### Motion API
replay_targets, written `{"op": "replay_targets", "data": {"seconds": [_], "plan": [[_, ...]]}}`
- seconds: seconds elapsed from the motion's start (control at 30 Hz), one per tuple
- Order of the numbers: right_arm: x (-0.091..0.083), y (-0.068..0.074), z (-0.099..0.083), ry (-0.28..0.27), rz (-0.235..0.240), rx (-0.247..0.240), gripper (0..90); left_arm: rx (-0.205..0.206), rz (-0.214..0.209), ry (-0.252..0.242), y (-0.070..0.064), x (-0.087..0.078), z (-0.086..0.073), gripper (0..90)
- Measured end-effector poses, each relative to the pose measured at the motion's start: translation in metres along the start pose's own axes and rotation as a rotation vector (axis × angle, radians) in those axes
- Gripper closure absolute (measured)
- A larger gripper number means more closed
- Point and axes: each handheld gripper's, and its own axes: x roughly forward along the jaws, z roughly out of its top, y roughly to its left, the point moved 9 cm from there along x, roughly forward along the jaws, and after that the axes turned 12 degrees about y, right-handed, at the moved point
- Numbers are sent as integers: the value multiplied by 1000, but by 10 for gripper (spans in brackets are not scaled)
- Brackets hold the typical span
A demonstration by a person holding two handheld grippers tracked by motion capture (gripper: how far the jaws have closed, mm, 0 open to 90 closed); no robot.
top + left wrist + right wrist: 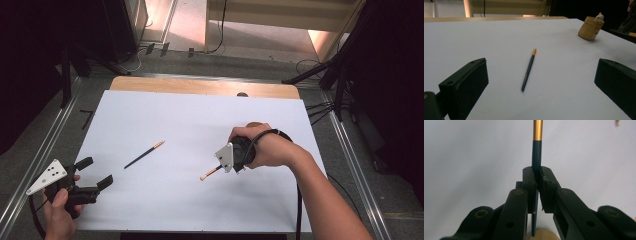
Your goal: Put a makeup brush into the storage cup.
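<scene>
Held pencil (537, 152) top cut off, holder (253, 125) mostly hidden behind right hand (267, 147), perhaps wooden

Two chopsticks: one lying free (144, 154) at about 9 o'clock of the sheet's centre, one clamped (210, 173) at about 4 o'clock. One tan cup (590, 28) bearing one small figure (599, 17), at 2 o'clock in the left gripper view. Two grippers: left (95, 173), right (235, 156). One white sheet (190, 115).

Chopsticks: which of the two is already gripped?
The chopstick nearer the person's right side: the right gripper has its jaws shut on its dark shaft. The other chopstick lies free on the white sheet, ahead of the open left gripper.
</scene>
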Motion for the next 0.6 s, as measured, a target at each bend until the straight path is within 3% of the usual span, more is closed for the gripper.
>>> {"op": "replay_targets", "data": {"seconds": [0.37,0.6], "plan": [[-17,-11,-7,-88,-70,130,849,-5,2,2,1,-1,-1,0],[-31,-18,-4,-198,-111,233,849,0,1,3,1,0,0,0]]}}
